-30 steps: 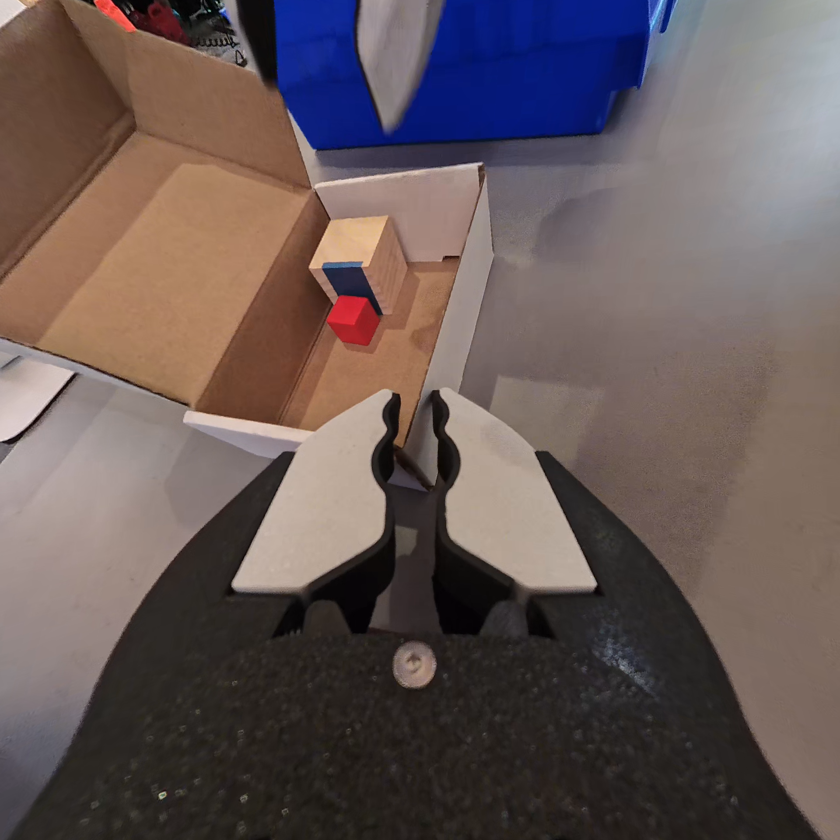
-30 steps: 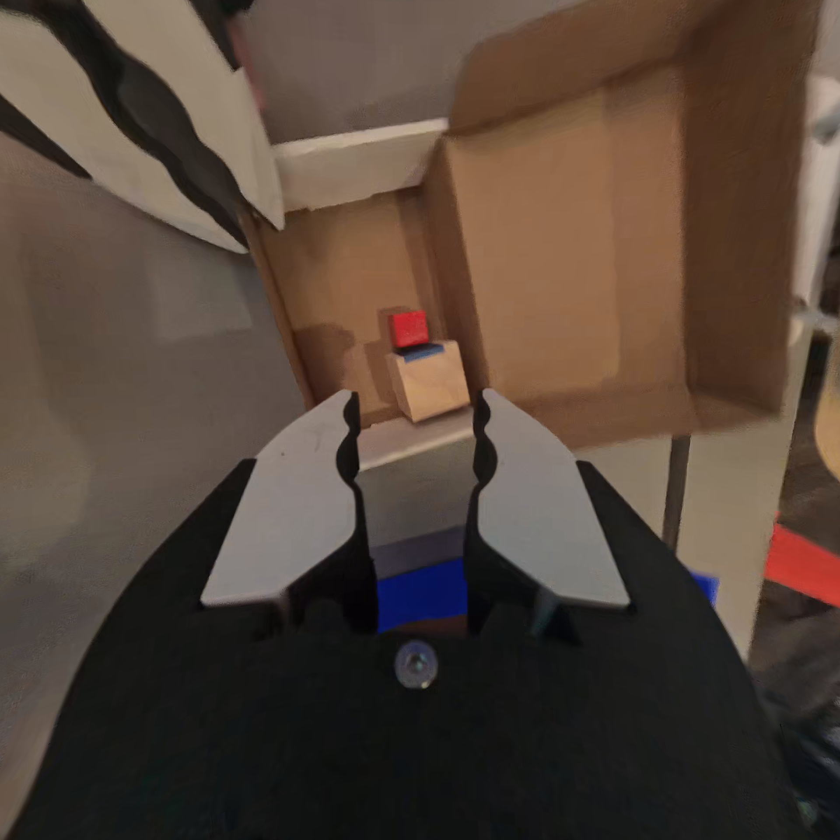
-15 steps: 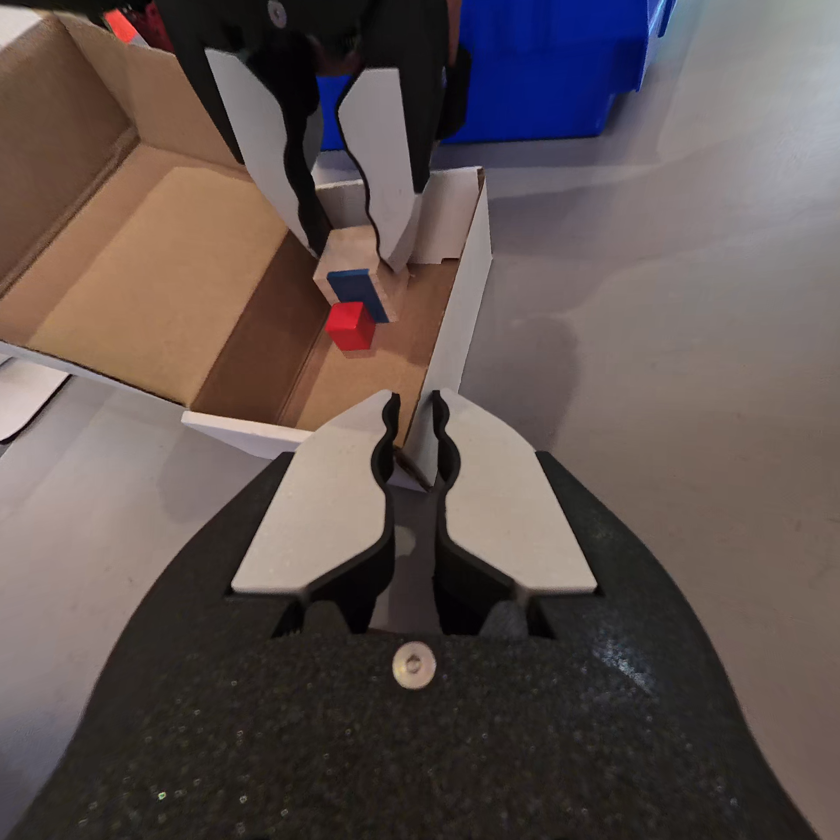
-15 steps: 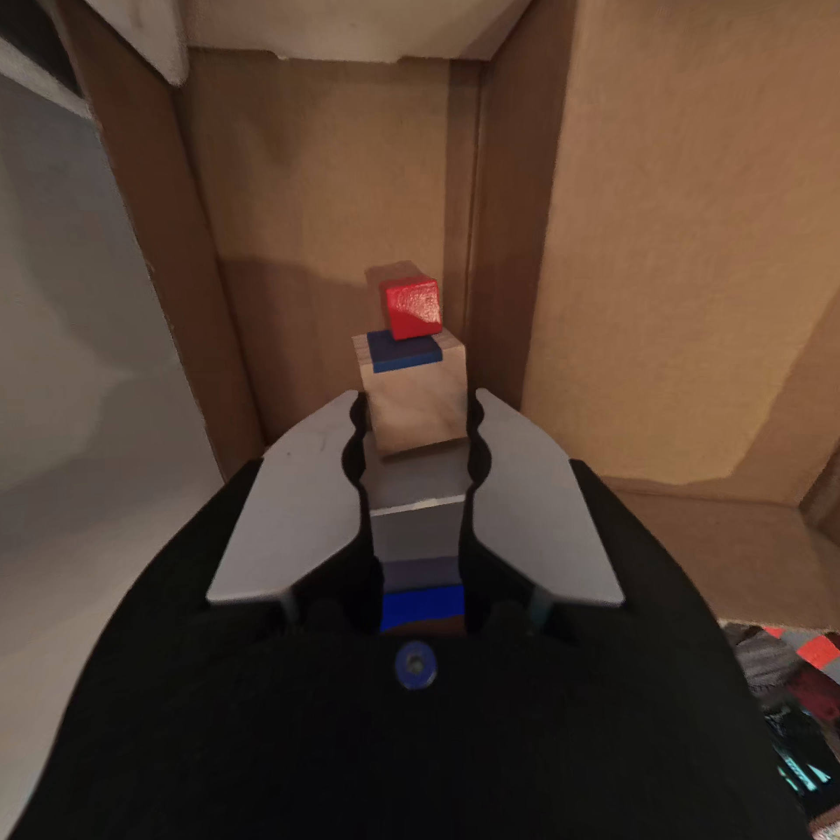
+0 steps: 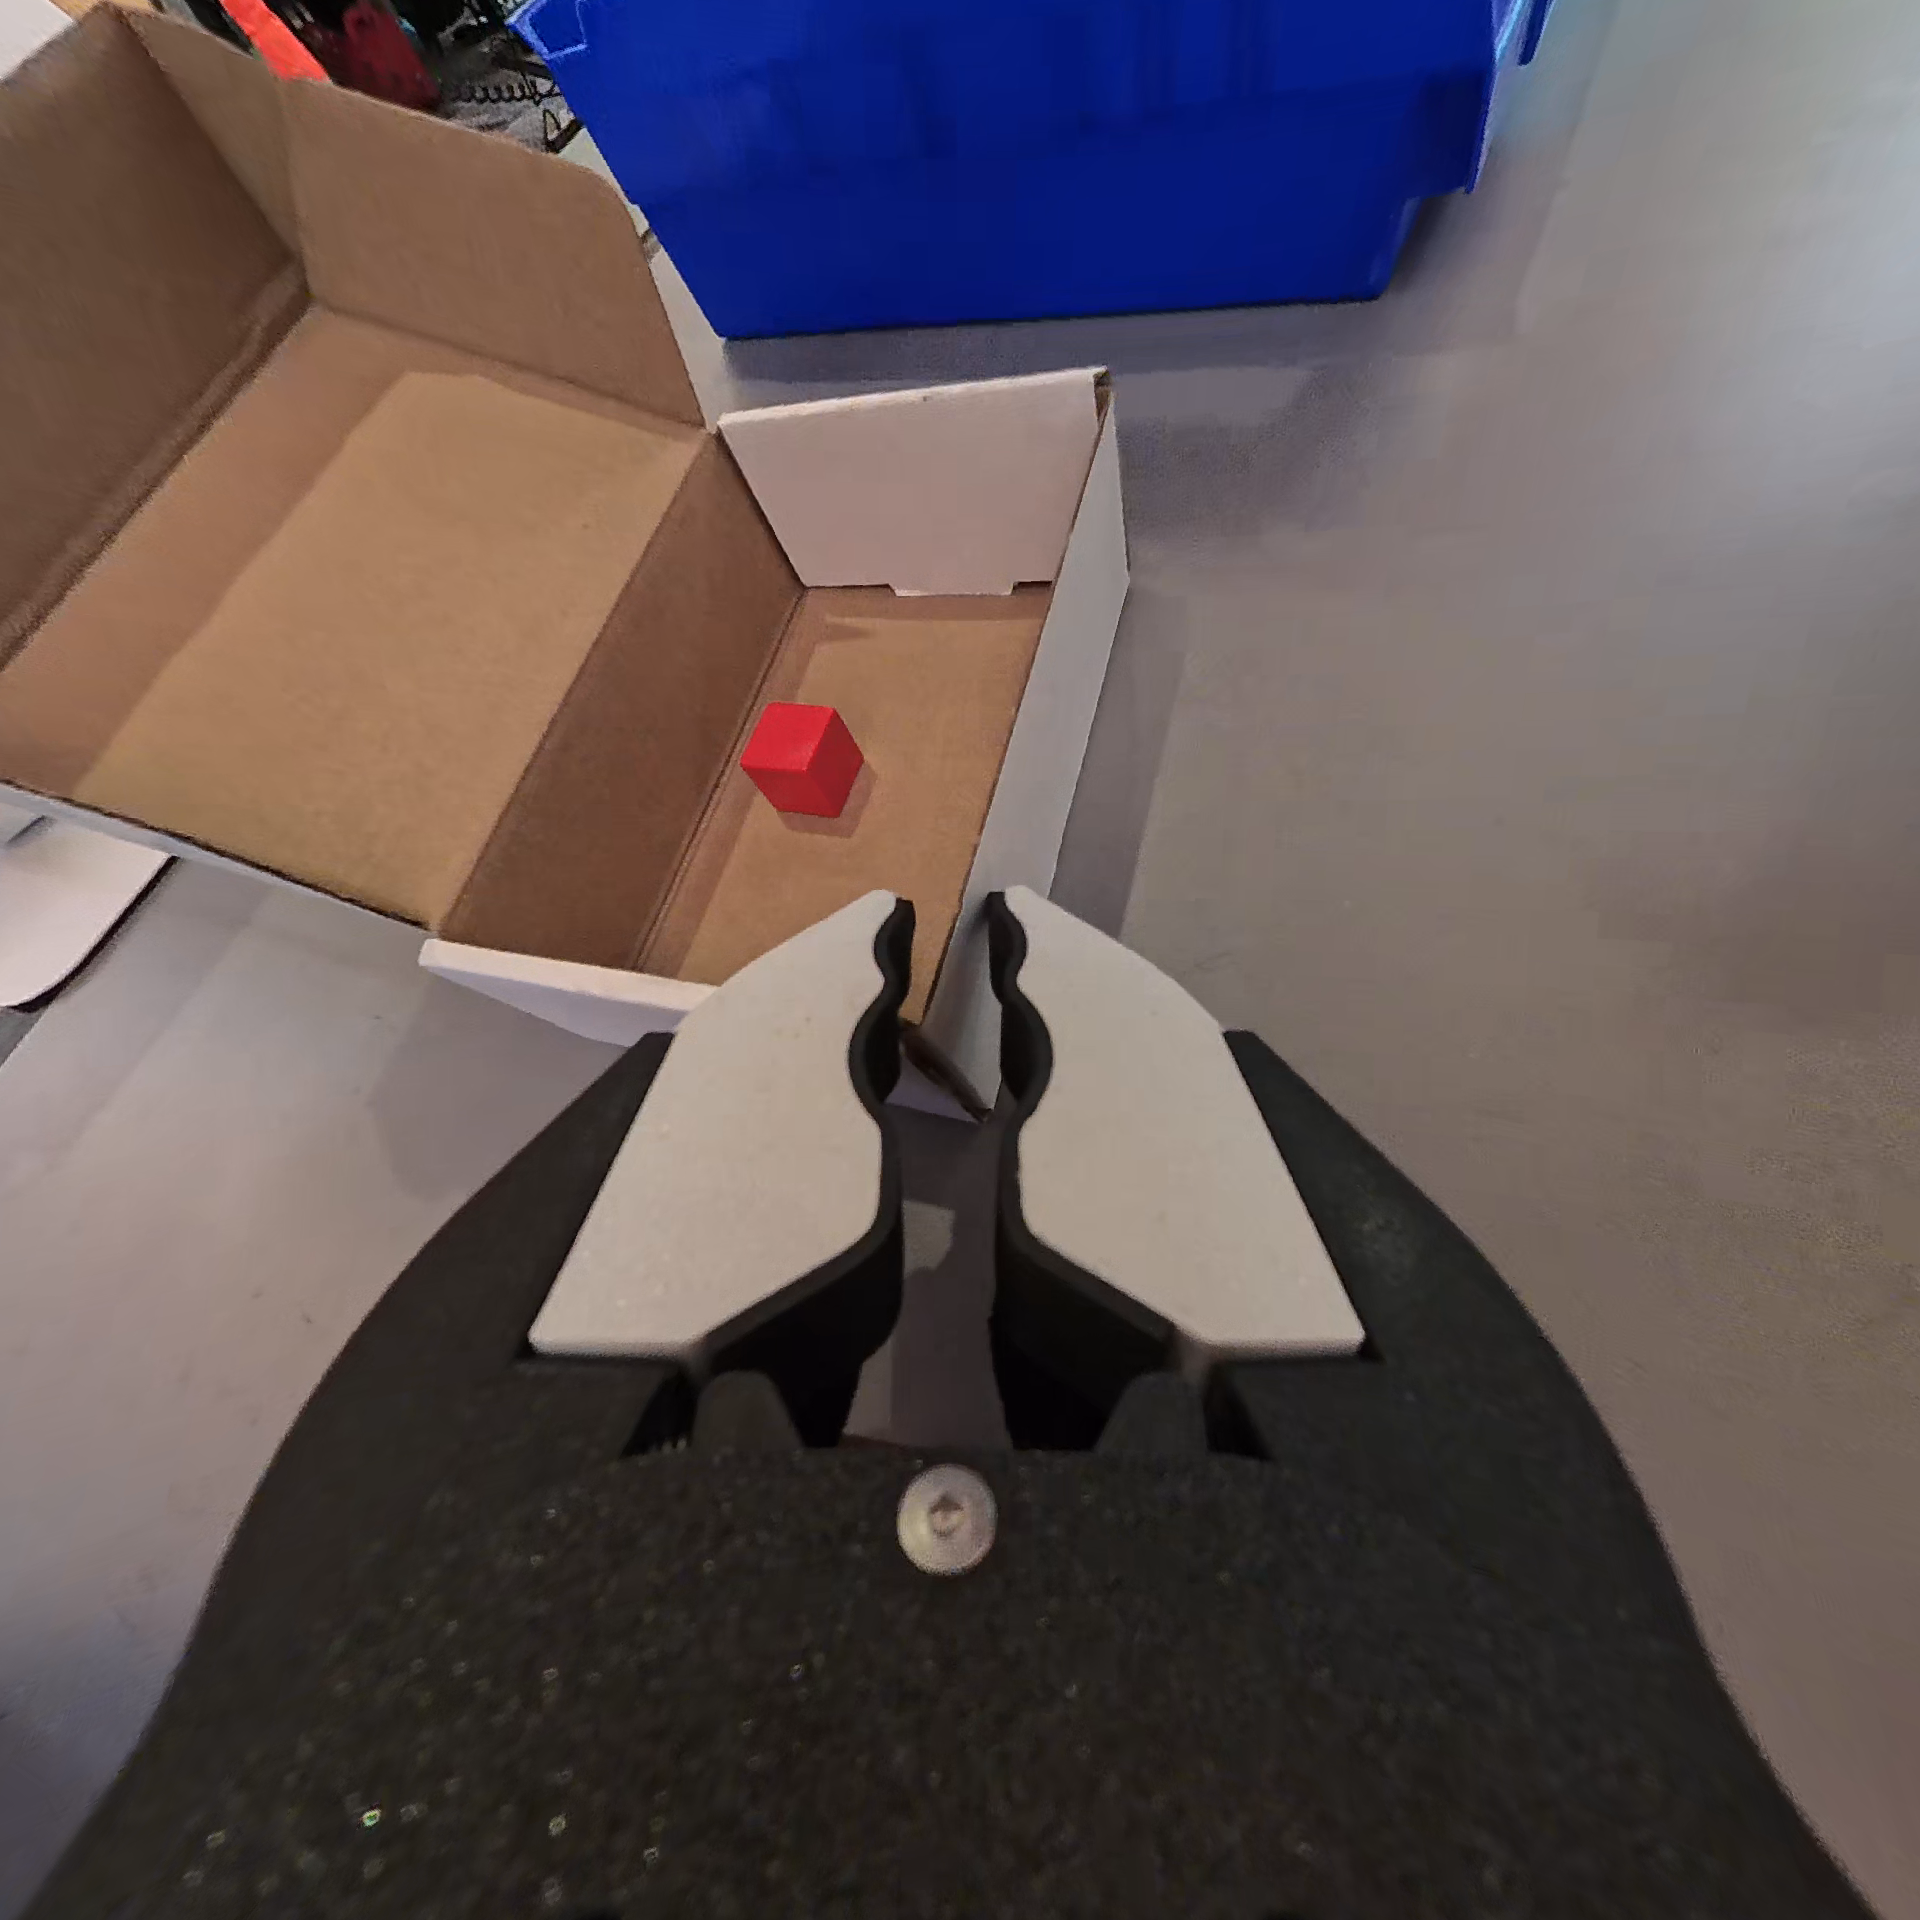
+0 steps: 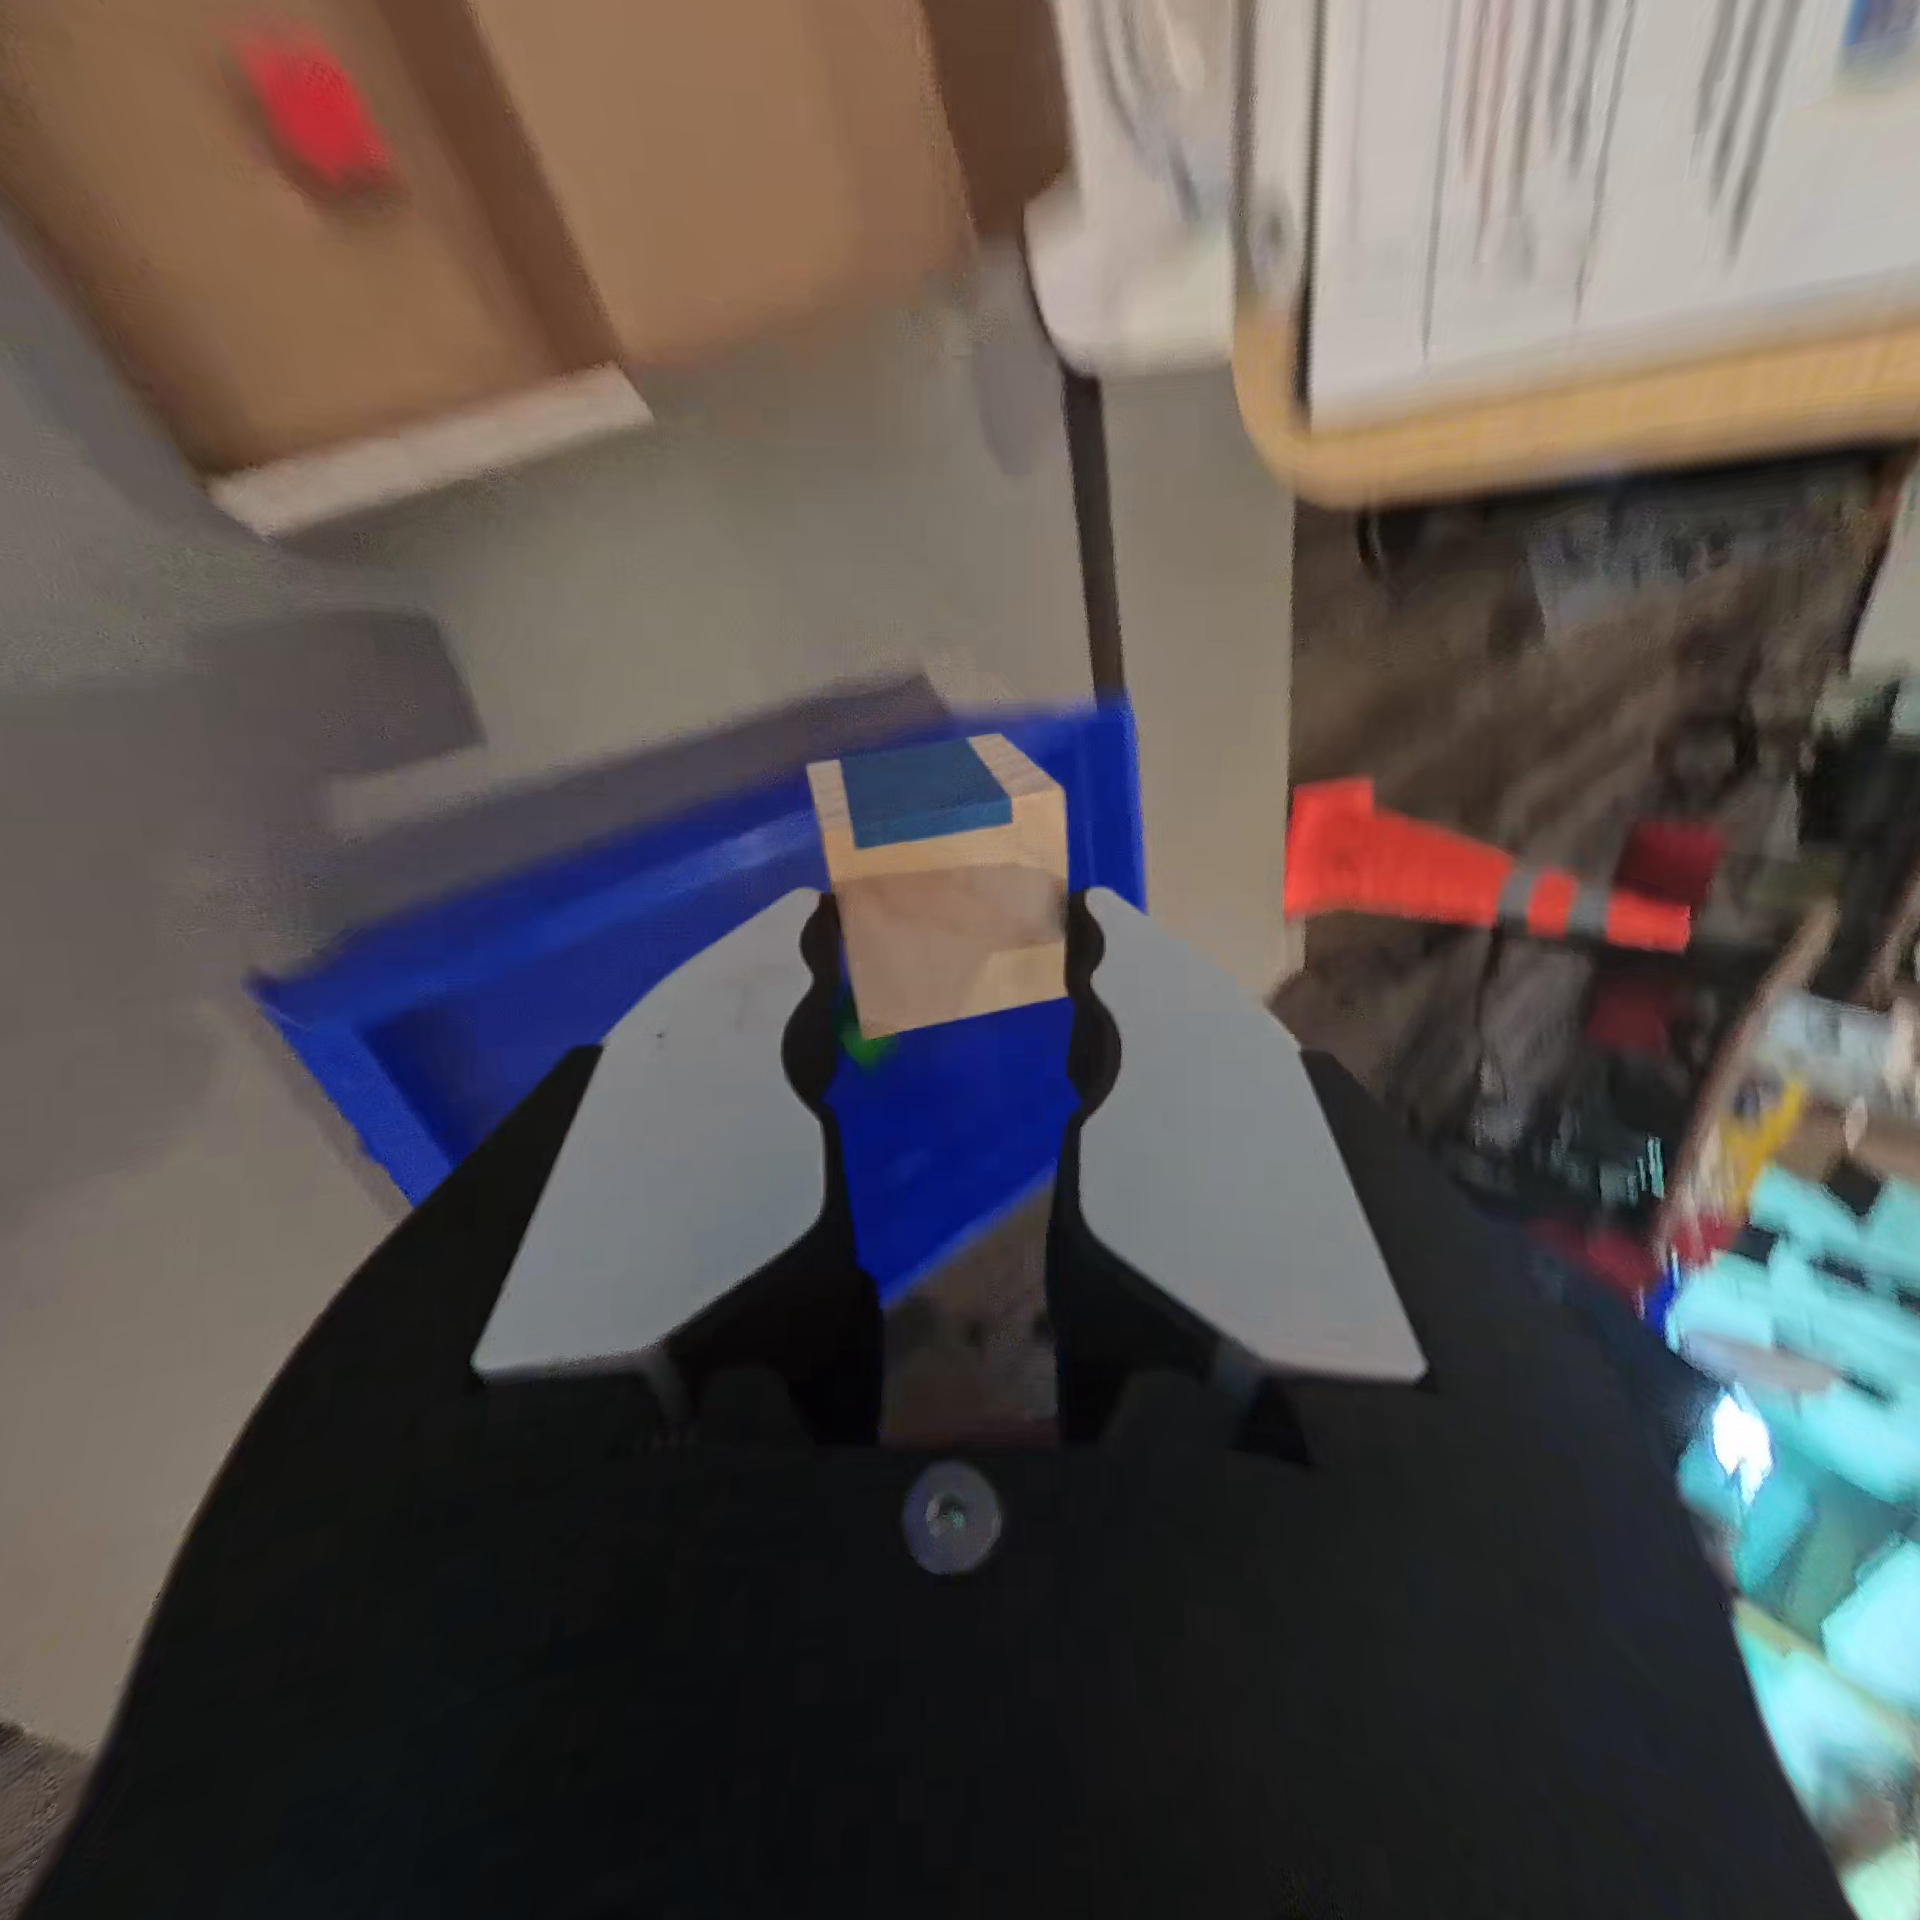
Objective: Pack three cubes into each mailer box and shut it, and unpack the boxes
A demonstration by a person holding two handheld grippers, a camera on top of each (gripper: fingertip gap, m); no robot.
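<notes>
Wooden cube (blue-topped) in right tongs, seemingly above bin.

Red cube; tan-inside white box; blue bin; blue-patched wooden cube.

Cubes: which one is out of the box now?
The wooden cube with the blue patch, gripped over the blue bin; the red cube sits inside the box.

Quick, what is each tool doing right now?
Left tool: nearly shut, pinching the corner of the box.
Right tool: shut on the wooden block.
</notes>
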